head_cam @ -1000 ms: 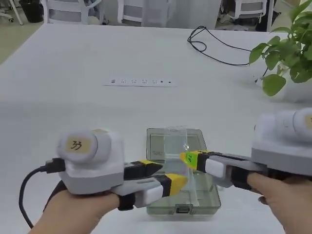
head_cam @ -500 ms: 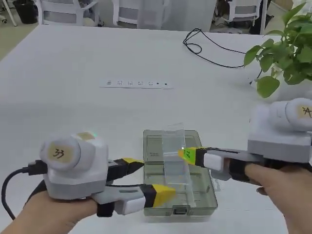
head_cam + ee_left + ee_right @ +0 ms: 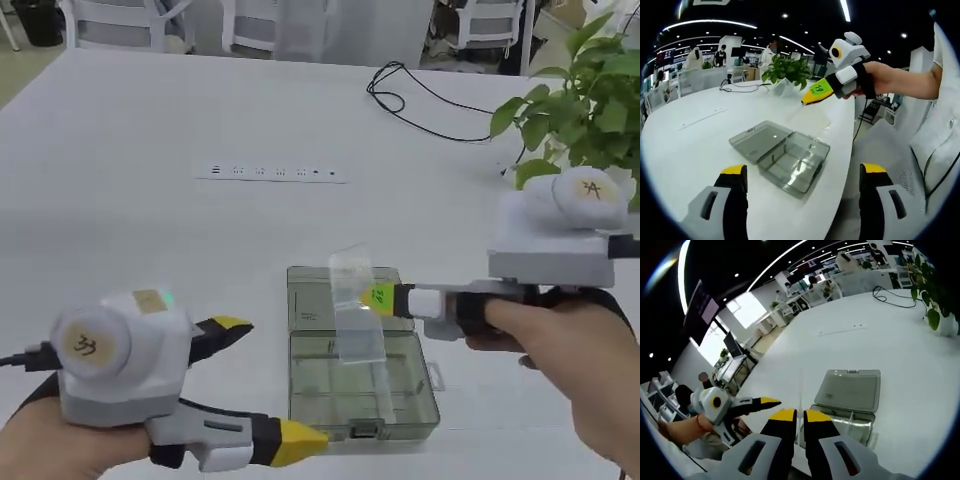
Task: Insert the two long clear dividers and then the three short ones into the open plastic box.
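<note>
Head view: right gripper [image 3: 378, 297] pinches a clear divider [image 3: 357, 325] above the box [image 3: 312, 385].

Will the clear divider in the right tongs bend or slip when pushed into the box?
Probably stiff: the clear divider hangs flat, held at one edge by the right tongs. It looks smooth and thin, so it may slip.

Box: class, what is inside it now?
One fitted divider stands along the box. The held divider, in the right tongs, hangs over part of it, so anything beneath cannot be told.
</note>
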`<act>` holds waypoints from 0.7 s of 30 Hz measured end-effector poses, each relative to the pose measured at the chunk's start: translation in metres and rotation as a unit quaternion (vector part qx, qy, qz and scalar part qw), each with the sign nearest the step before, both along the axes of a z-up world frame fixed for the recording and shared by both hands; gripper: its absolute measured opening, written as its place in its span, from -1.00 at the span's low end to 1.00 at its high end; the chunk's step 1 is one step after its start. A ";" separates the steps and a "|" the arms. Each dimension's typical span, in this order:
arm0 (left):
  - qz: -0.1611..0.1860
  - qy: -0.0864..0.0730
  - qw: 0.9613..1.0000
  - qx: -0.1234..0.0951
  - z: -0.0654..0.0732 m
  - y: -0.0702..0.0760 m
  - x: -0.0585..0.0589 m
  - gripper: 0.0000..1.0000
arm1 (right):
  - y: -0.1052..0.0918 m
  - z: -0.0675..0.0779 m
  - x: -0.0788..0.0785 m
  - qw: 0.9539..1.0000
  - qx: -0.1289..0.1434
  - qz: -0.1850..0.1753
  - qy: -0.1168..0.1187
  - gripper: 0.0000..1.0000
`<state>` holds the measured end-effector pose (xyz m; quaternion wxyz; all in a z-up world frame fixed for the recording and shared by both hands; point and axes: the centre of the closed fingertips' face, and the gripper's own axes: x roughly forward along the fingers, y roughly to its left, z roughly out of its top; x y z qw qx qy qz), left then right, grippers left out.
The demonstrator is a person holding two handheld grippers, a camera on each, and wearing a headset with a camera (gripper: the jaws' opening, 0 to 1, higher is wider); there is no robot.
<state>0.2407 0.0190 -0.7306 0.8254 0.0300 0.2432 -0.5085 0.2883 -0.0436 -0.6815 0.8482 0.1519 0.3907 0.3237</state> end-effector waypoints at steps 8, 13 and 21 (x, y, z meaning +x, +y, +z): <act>-0.015 0.002 1.000 0.003 -0.006 0.001 -0.004 0.97 | -0.008 -0.022 0.000 0.996 -0.044 -0.041 0.068 -0.87; -0.023 0.000 1.000 -0.003 -0.007 -0.001 -0.006 0.99 | -0.010 -0.038 -0.001 0.992 -0.060 -0.055 0.098 -0.87; -0.039 -0.001 0.999 0.004 -0.012 0.000 -0.010 1.00 | -0.009 -0.052 -0.006 0.986 -0.077 -0.071 0.129 -0.87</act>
